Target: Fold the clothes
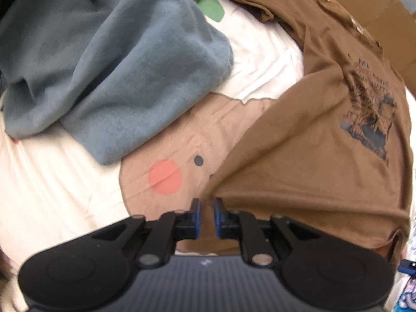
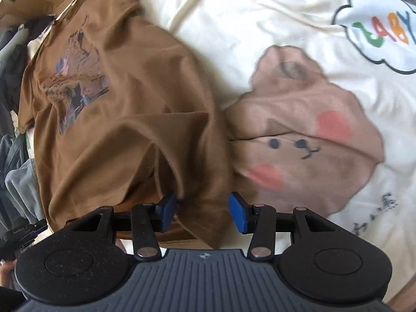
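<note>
A brown T-shirt (image 1: 312,156) with a dark printed picture lies spread on a cream bed sheet (image 1: 52,195). In the left wrist view my left gripper (image 1: 206,209) points down at the shirt's near corner. Its blue pads stand a narrow gap apart, and no cloth is pinched between them. In the right wrist view the same brown T-shirt (image 2: 117,104) lies with a fold raised near its lower edge. My right gripper (image 2: 204,212) hovers over that edge with its jaws wide apart, and the fabric lies under them ungripped.
A blue-grey sweatshirt (image 1: 104,65) lies crumpled to the left of the shirt. The sheet carries a tan bear print (image 2: 299,143) and a "BABY" cloud (image 2: 377,33). Cardboard (image 1: 377,13) borders the far side. More grey-blue clothes (image 2: 18,182) are heaped at the left.
</note>
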`<state>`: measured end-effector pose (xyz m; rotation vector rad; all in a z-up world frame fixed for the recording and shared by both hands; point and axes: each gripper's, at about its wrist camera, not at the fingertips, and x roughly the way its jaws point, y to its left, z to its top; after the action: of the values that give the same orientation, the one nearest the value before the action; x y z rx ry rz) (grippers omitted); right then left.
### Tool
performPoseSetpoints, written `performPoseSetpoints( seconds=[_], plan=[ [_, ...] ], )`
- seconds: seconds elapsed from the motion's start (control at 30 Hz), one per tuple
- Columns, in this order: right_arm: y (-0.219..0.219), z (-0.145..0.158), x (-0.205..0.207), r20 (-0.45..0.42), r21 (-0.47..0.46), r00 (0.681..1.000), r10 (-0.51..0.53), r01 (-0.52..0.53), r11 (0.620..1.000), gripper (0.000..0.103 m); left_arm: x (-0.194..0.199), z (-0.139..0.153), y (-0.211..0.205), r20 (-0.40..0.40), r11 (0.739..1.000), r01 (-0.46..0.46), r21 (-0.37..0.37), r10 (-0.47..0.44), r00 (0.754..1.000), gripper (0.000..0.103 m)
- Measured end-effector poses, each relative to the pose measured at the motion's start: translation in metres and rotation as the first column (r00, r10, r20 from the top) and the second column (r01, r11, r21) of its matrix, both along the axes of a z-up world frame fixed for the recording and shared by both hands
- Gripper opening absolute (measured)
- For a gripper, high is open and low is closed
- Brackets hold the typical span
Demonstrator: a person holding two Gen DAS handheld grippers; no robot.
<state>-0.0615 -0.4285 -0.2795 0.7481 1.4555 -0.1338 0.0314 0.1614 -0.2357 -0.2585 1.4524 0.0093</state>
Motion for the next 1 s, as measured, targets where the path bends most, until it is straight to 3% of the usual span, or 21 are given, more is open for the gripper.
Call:
performPoseSetpoints(
  seconds=[0.07,0.23,0.27,0.3,0.33,0.4,0.47,0.6,0.7,0.83,0.93,1.0],
  plan=[
    [0.014,0.002,0.006,0.017,0.004,0.999,0.051,-0.051,0.999,0.054,-0.002,-0.002,0.0,0.008,1.0,0.007,-0.017,-0.007,1.0,0.027],
    [0.042,0.008,0.015,0.04,-0.051,0.984,0.172,-0.17,0.984,0.053,-0.005,-0.01,-0.005,0.015,0.998,0.052,-0.037,-0.051,0.999,0.033],
    [0.044,0.006,0.017,0.034,-0.072,0.981,0.193,-0.191,0.979,0.045,-0.006,-0.011,-0.006,0.015,0.998,0.055,-0.034,-0.054,0.998,0.035],
    [0.046,0.005,0.017,0.023,-0.089,0.979,0.202,-0.199,0.976,0.014,-0.007,-0.014,-0.007,0.012,0.998,0.058,-0.03,-0.058,0.998,0.035],
    [0.047,0.003,0.017,0.01,-0.103,0.98,0.197,-0.195,0.975,0.001,-0.008,-0.016,-0.007,0.007,0.998,0.063,-0.025,-0.063,0.998,0.035],
    [0.041,0.009,0.014,0.021,-0.137,0.985,0.171,-0.167,0.976,0.002,-0.01,-0.019,-0.009,0.003,0.997,0.078,-0.008,-0.078,0.997,0.031],
    [0.034,0.019,0.01,0.037,-0.168,0.987,0.158,-0.15,0.974,0.002,-0.012,-0.018,-0.01,0.019,0.994,0.102,0.027,-0.103,0.995,0.014],
    [0.005,0.04,-0.002,0.024,-0.256,0.991,0.128,-0.118,0.96,0.001,-0.014,-0.02,-0.002,0.02,0.997,0.074,-0.015,-0.073,0.997,0.011],
    [-0.014,0.051,-0.015,-0.005,-0.297,0.996,0.087,-0.085,0.951,0.001,-0.016,-0.023,0.002,0.017,0.997,0.063,-0.037,-0.062,0.998,0.011],
    [-0.029,0.045,-0.032,-0.069,-0.306,0.997,0.034,-0.054,0.951,0.002,-0.019,-0.022,0.004,0.04,0.998,0.059,-0.002,-0.059,0.997,0.016],
    [-0.032,0.034,-0.042,-0.122,-0.289,0.993,0.004,-0.039,0.956,0.012,-0.021,-0.022,0.011,0.04,0.999,0.047,-0.006,-0.047,0.998,0.03],
    [-0.03,0.029,-0.047,-0.144,-0.281,0.99,0.0,-0.041,0.959,0.021,-0.022,-0.023,0.014,0.032,0.998,0.062,-0.013,-0.061,0.998,0.033]
  ],
)
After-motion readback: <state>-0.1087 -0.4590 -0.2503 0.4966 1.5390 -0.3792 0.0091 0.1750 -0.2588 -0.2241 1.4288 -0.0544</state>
